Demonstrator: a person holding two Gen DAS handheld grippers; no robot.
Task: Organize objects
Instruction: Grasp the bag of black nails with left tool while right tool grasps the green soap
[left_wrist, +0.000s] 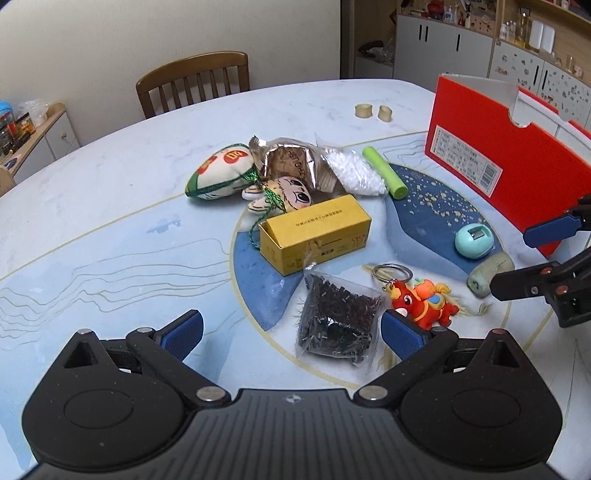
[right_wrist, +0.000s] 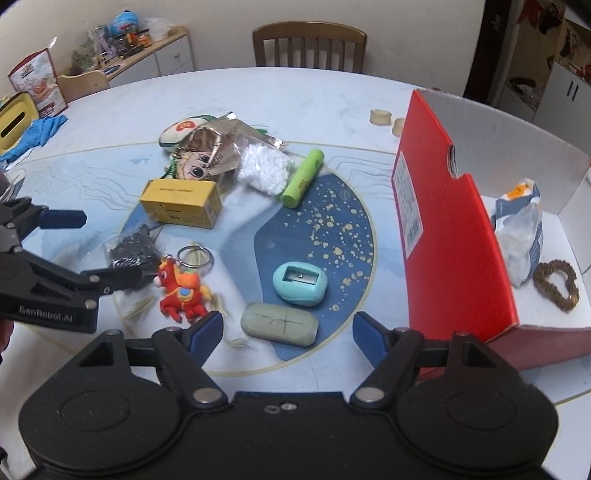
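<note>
Loose items lie on the table: a yellow box (left_wrist: 316, 233), a bag of dark bits (left_wrist: 338, 319), a red horse keychain (left_wrist: 421, 301), a teal sharpener (right_wrist: 300, 283), a grey-green soap bar (right_wrist: 279, 324), a green tube (right_wrist: 303, 178), a white bead bag (right_wrist: 263, 168) and plush toys (left_wrist: 221, 171). A red cardboard box (right_wrist: 454, 236) stands at the right, holding a white pouch (right_wrist: 521, 229) and a brown scrunchie (right_wrist: 556, 284). My left gripper (left_wrist: 291, 332) is open just in front of the dark bag. My right gripper (right_wrist: 288, 334) is open, just before the soap bar.
Two small beige rings (left_wrist: 373, 112) lie at the far side of the table. A wooden chair (left_wrist: 194, 83) stands behind it. A blue glove (right_wrist: 35, 134) and a yellow holder (right_wrist: 14, 120) lie at the far left. Cabinets line the walls.
</note>
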